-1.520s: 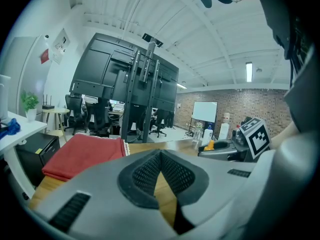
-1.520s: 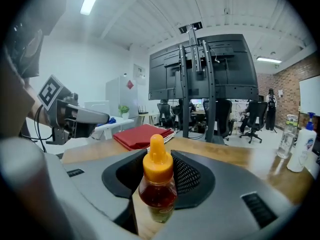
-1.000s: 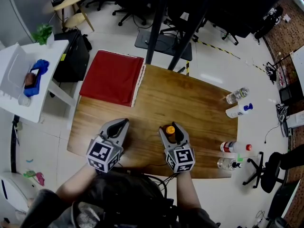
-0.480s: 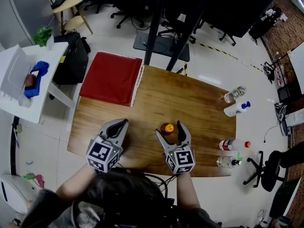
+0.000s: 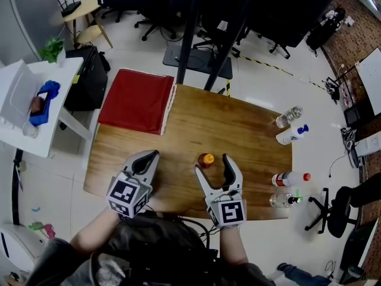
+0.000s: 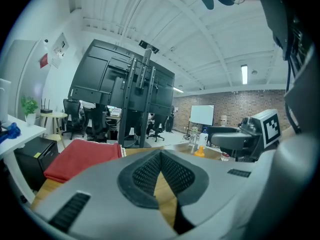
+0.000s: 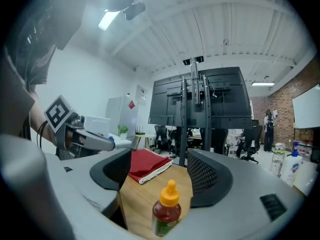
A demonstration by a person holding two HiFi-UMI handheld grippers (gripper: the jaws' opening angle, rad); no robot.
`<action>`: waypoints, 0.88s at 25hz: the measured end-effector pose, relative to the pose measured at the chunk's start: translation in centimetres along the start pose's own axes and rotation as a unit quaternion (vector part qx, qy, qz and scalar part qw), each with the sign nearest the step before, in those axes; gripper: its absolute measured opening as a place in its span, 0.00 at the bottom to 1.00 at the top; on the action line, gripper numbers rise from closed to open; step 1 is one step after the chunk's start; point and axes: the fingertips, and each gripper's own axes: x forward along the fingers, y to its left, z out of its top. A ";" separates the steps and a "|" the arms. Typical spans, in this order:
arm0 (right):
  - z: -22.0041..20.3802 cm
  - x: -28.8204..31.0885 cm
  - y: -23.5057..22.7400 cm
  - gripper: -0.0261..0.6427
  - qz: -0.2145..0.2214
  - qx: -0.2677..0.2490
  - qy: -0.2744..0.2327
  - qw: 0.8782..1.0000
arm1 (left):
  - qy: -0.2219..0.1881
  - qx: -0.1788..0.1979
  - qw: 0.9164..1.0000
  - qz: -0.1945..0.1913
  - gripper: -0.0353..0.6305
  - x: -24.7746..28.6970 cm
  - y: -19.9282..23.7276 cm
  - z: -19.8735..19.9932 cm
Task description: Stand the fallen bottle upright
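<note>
Small bottle (image 7: 165, 216), orange cap (image 7: 169, 195), upright on table (image 5: 250, 130), near side, just beyond right claw (image 5: 211, 164). Right claw wide, just opened, gripping nothing. Left claw (image 5: 152, 155) closed, empty. Probably light, stiff, smooth plastic; best gripped round the body, below the cap.

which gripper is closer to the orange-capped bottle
Right. The bottle stands upright, untouched, between the jaws of the right gripper, which just opened and eased back slightly. The left gripper, shut, sits further off to its left.
</note>
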 end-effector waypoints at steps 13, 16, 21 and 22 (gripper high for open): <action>0.9 -0.3 1.1 0.24 -0.013 0.001 -0.011 1.000 | -0.091 0.019 0.995 0.028 0.10 -0.9 -1.1 4.8; 1.1 -0.2 0.8 0.06 -0.021 0.004 -0.014 1.000 | -0.088 0.015 0.996 0.029 0.10 -0.8 -1.3 4.9; 0.7 -0.3 0.5 0.04 -0.018 0.007 -0.005 1.000 | -0.079 0.014 0.997 0.023 0.10 -0.4 -2.0 4.3; 0.6 -0.4 0.5 0.04 -0.016 0.005 -0.003 1.000 | -0.078 0.015 0.997 0.021 0.10 -0.4 -2.3 4.2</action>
